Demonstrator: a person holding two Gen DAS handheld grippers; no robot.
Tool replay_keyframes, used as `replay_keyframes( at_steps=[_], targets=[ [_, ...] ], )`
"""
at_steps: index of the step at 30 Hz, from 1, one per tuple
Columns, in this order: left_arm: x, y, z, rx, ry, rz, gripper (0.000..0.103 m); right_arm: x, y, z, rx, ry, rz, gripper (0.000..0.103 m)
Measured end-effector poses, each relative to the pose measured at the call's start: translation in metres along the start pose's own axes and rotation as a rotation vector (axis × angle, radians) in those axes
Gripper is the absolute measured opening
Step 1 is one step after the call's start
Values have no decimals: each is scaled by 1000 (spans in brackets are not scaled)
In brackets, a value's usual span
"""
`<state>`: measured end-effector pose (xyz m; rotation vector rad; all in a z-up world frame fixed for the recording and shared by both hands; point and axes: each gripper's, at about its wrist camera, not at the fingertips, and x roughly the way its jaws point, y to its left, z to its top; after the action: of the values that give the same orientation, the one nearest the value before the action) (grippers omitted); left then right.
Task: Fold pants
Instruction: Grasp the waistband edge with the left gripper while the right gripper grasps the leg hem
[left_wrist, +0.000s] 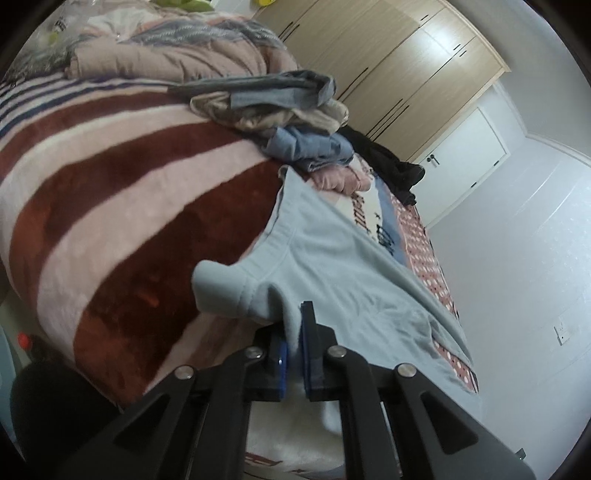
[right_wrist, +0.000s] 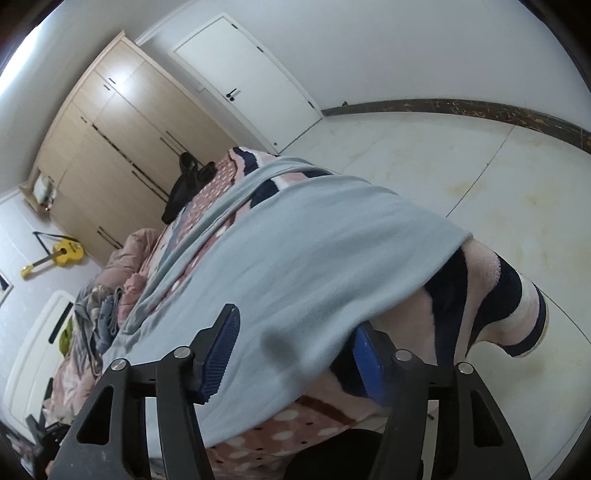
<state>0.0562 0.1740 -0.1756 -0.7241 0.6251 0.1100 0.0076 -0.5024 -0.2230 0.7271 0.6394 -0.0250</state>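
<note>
Here the left gripper (left_wrist: 293, 347) is clamped tight on a pinched fold of the pale blue soft-knit pants (left_wrist: 343, 266), its two blue pads pressing a ridge of cloth near the waistband corner, which bulges up just left of the fingers. The right gripper (right_wrist: 295, 354) stands wide apart, one ribbed blue pad lying bare above the cloth on the left and the other half hidden under the fabric's right edge; the pants lie between them, not yet pinched. From both claws the garment runs away toward the far end of the pink, white and maroon striped plush blanket (left_wrist: 110, 177), its long axis pointing to the wooden wardrobe (left_wrist: 388, 55). The right gripper probably has to close on that near edge before any fold. A heap of crumpled clothes (left_wrist: 295, 122) lies beyond, far left.
</note>
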Motion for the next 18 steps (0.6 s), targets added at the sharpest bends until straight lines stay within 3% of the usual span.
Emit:
replay_keyframes(
  at_steps=[1,3,5,13,18],
  targets=[
    [-2,-1,1,3,-6,-1,3,0,-2,0,6,-4,-8,43],
    [-5,-4,4,14,-19,-5,3,-2,-4,2,17,-18,-51,20],
    [-9,-7,6,27,-29,-9,3,-6,-2,5,2,-36,-80,9],
    [-8,-30,42,106,-58,-16,3,-19,35,39,-168,-73,-70,4],
    [10,-55,77,170,-36,-10,3,-5,65,83,-275,-5,-65,4]
  ],
)
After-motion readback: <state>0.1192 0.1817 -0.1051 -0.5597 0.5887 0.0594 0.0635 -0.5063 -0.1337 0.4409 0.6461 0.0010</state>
